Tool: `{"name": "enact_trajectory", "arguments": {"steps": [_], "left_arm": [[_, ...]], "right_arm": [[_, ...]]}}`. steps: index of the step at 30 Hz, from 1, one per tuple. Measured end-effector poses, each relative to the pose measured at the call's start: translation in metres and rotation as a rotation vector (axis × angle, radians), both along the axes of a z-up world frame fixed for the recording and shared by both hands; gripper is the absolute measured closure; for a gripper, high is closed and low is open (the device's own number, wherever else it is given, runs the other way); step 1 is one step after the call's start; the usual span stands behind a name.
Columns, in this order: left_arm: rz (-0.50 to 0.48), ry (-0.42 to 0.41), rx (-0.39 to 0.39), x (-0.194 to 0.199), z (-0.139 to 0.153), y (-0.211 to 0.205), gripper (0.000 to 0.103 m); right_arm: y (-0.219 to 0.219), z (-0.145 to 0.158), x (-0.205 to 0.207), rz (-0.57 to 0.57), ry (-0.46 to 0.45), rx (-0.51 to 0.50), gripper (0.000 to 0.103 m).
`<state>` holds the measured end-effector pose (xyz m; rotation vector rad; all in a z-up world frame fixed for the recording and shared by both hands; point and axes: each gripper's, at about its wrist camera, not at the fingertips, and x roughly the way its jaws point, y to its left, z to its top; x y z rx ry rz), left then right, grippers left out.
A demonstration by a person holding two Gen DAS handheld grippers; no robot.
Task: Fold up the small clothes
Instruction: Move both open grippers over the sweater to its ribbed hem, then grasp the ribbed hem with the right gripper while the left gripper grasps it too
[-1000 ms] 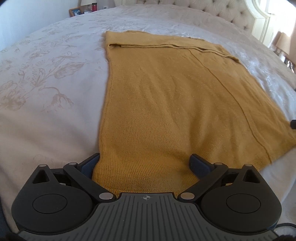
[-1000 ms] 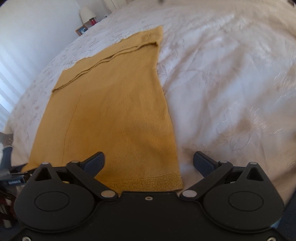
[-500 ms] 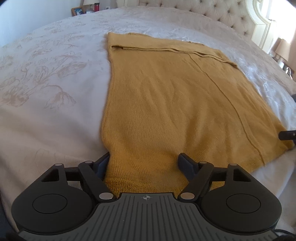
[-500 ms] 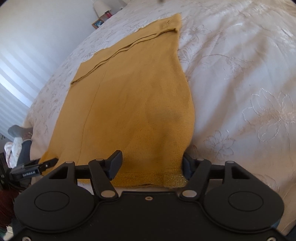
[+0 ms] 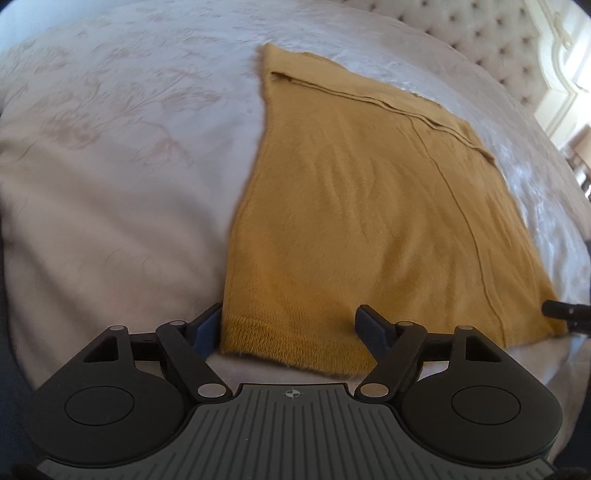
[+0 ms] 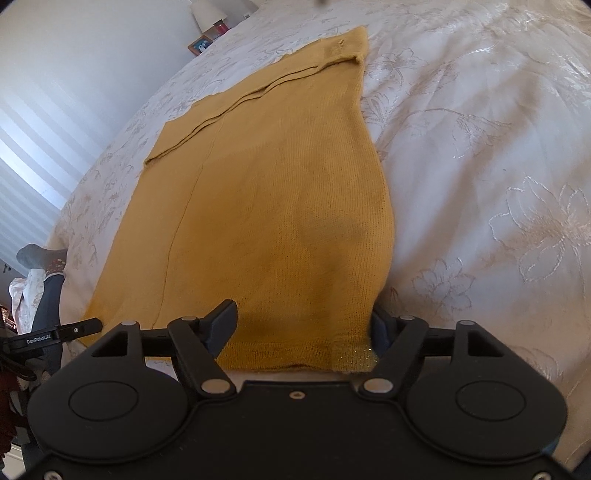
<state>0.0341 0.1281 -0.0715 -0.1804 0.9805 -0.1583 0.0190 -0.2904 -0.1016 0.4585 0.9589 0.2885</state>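
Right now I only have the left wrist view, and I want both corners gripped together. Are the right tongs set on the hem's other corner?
Observer: Yes. The right tongs straddle the right corner of the mustard knit garment, jaws open, nothing pinched yet.
Operator: Is the hem flat there?
Observer: The hem lies flat. One finger sits just outside the side edge, the other over the fabric.
Operator: What's past the far end on that side?
Observer: A lamp and a picture frame stand beyond the bedspread.
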Motion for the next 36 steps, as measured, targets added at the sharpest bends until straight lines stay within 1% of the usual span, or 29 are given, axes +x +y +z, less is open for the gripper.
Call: {"name": "enact_trajectory", "arguments": {"steps": [4, 7, 11, 14, 18, 21, 23, 24, 25, 26, 27, 29, 30, 33, 34, 35, 36], "left_arm": [[0.023, 0.006, -0.037, 0.007, -0.004, 0.004, 0.028], [0.029, -0.019, -0.051, 0.015, -0.006, 0.000, 0.027], [-0.010, -0.051, -0.019, 0.019, -0.008, -0.009, 0.027], [-0.045, -0.068, 0.015, 0.013, -0.008, -0.013, 0.027], [-0.061, -0.075, 0.033, 0.009, -0.008, -0.017, 0.027], [-0.056, -0.077, 0.026, 0.011, -0.008, -0.016, 0.028], [-0.043, -0.085, 0.016, 0.010, -0.009, -0.013, 0.034], [-0.036, -0.089, 0.008, 0.008, -0.009, -0.010, 0.036], [-0.027, -0.089, -0.001, 0.008, -0.009, -0.008, 0.039], [-0.016, -0.090, -0.010, 0.008, -0.009, -0.006, 0.044], [-0.004, -0.092, -0.023, 0.008, -0.008, -0.003, 0.045], [0.016, -0.090, -0.045, 0.009, -0.009, 0.001, 0.050], [0.023, -0.090, -0.052, 0.009, -0.009, 0.002, 0.051], [0.026, -0.097, -0.061, 0.010, -0.008, 0.002, 0.057], [0.017, -0.100, -0.074, 0.009, -0.009, 0.002, 0.065], [0.004, -0.100, -0.103, 0.010, -0.009, 0.003, 0.078], [-0.009, -0.096, -0.149, 0.010, -0.010, 0.005, 0.084]], "right_arm": [[0.004, 0.000, 0.002, 0.016, -0.002, -0.005, 0.023], [0.007, 0.001, 0.002, 0.023, -0.007, -0.019, 0.022], [0.008, 0.002, 0.001, 0.028, -0.008, -0.029, 0.021], [0.009, 0.002, 0.001, 0.039, -0.009, -0.027, 0.016], [0.013, 0.002, 0.003, 0.066, -0.003, -0.014, 0.002], [0.011, 0.001, 0.003, 0.061, 0.003, 0.006, 0.001], [0.004, 0.001, 0.003, 0.046, 0.011, 0.052, 0.002], [-0.001, 0.002, 0.002, 0.026, 0.014, 0.070, 0.015], [-0.006, 0.004, 0.000, -0.003, 0.012, 0.072, 0.046], [-0.011, 0.006, -0.001, -0.026, 0.008, 0.074, 0.063], [-0.016, 0.008, -0.003, -0.047, 0.004, 0.087, 0.082], [-0.023, 0.012, -0.008, -0.078, -0.024, 0.117, 0.083], [-0.024, 0.014, -0.009, -0.083, -0.030, 0.107, 0.083], [-0.012, 0.014, -0.009, -0.062, -0.018, 0.006, 0.082], [-0.009, 0.012, -0.008, -0.047, -0.012, 0.001, 0.082], [-0.006, 0.010, -0.007, -0.033, -0.003, 0.003, 0.081], [-0.004, 0.009, -0.005, -0.023, 0.003, -0.001, 0.081]]}}
